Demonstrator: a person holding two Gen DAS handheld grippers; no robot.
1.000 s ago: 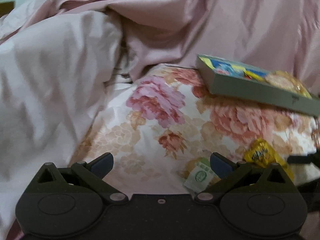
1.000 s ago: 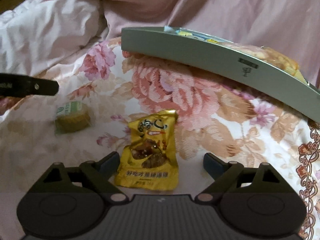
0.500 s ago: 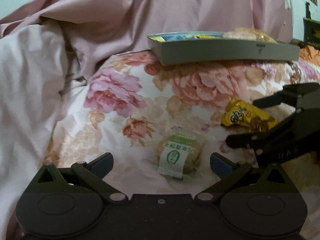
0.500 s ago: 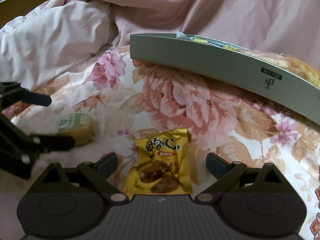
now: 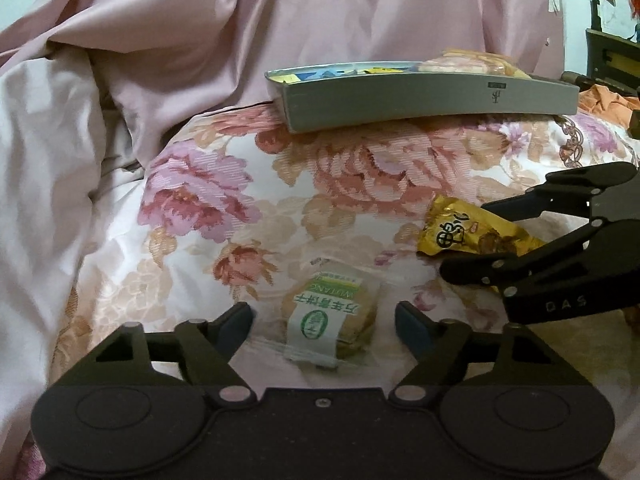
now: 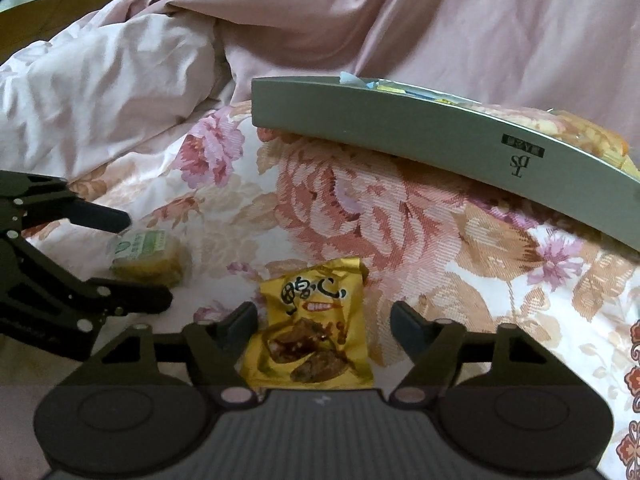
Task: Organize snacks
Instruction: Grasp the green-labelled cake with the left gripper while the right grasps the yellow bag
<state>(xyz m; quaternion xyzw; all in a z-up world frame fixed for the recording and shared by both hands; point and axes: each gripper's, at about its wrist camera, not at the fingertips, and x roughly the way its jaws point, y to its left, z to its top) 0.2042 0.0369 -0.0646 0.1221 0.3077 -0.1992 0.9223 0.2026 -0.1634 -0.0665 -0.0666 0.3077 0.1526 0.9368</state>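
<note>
Lying on the floral bedspread (image 5: pixel 360 184), a round cookie in a clear wrapper with a green-and-white label (image 5: pixel 326 320) sits squarely between the fingers of the left gripper (image 5: pixel 324 322), with bare cloth showing on either side of it, so the pads are not pressing on it; these fingers have just been closing and stand at a middling width. Beside the cookie, toward the right gripper (image 6: pixel 323 326), lies a yellow snack packet (image 6: pixel 310 336) printed with dark characters and a picture of brown pieces. It rests between the right fingers, its left edge just at the left pad and a clear gap at the right pad; whether that left pad touches the foil cannot be told. These fingers too have just been closing and are half-wide, gripping nothing firmly. In the left wrist view the right gripper reaches in from the side of the cookie, its two dark fingers above and below the yellow packet's far end. Beyond the cookie, well apart from it, a grey tray (image 5: pixel 432 98) with a low wall and a small printed logo rests on the bedspread, holding several wrapped snacks (image 5: pixel 464 62). Behind the tray and to the cookie's far side, a pink quilt (image 5: pixel 200 32) lies bunched in folds
</note>
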